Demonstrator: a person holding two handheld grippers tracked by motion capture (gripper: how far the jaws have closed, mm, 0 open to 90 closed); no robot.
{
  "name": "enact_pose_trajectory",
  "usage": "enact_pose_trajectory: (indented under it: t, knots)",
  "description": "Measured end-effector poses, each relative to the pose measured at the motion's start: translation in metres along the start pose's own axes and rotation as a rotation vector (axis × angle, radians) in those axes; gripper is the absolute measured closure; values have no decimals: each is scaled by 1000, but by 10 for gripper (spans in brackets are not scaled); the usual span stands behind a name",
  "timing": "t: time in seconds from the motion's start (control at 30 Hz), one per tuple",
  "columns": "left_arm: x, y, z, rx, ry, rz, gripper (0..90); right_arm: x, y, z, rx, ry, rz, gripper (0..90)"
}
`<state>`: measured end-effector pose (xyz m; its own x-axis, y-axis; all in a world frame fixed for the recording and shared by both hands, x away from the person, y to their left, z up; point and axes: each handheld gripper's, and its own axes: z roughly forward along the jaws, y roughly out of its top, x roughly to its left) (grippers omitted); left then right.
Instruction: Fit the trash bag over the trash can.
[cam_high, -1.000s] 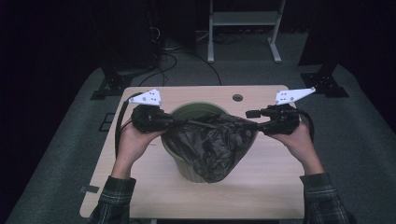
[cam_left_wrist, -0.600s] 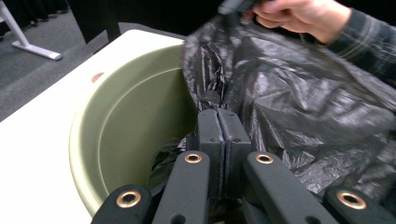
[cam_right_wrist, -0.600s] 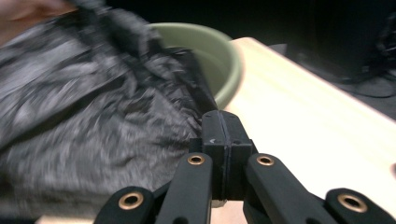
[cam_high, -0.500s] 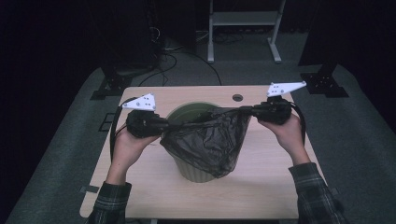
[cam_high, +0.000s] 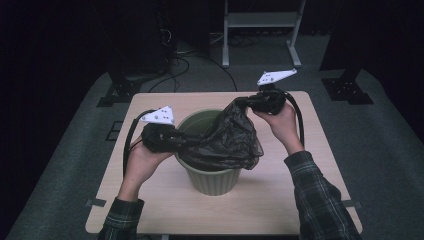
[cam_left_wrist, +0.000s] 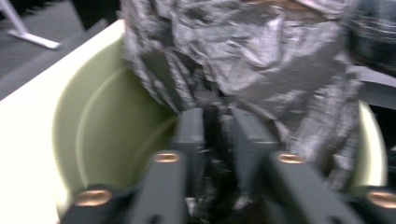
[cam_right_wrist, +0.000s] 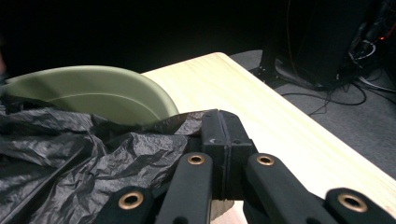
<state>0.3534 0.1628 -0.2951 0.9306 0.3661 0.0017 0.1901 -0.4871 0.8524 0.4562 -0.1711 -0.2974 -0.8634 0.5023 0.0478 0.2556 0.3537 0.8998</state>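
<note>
Lining the round pale-green plastic bin (cam_high: 212, 170) on the wooden table (cam_high: 150, 200). At left, your left hand-held gripper (cam_high: 172, 139), jaws clamped on the crinkled black plastic bag (cam_high: 225, 142), sits at the rim. At right, your right hand-held gripper (cam_high: 247, 102), likewise pinching film, is raised. Spread both edges apart evenly, then lower them over the rim.

Green bin (cam_high: 212, 180) on wooden table (cam_high: 270, 200)

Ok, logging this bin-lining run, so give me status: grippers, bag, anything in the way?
Left gripper and right gripper both shut on black bag. Bag stretched above green bin, not seated inside. Nothing in the way.
</note>
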Motion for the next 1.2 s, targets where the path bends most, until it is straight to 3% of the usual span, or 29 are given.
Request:
enact_pose_trajectory:
  t: [0.1, 0.2, 0.5, 0.67, 0.8, 0.87, 0.93, 1.2]
  knots:
    - [-1, 3, -2, -25, 36, 5, 507, 1, -1, 0, 4, 3, -4, 900]
    - [-5, 11, -5, -47, 50, 30, 452, 3, 0, -1, -3, 9, -5, 900]
    - [-20, 39, 17, -51, -21, 87, 442, 10, 3, 0, -7, 23, -18, 900]
    - [-26, 46, 36, -43, -63, 88, 433, 11, 3, -1, -9, 32, -12, 900]
    - [-32, 50, 51, -15, -93, 119, 440, 10, 2, -2, -12, 33, -10, 900]
    - [-34, 53, 56, 13, -83, 129, 456, 11, 2, -2, -14, 35, -10, 900]
    - [-33, 55, 62, 17, -95, 114, 467, 11, 2, -2, -16, 38, -9, 900]
    - [-34, 61, 83, 90, -138, 121, 526, 13, 3, -1, -21, 43, -10, 900]
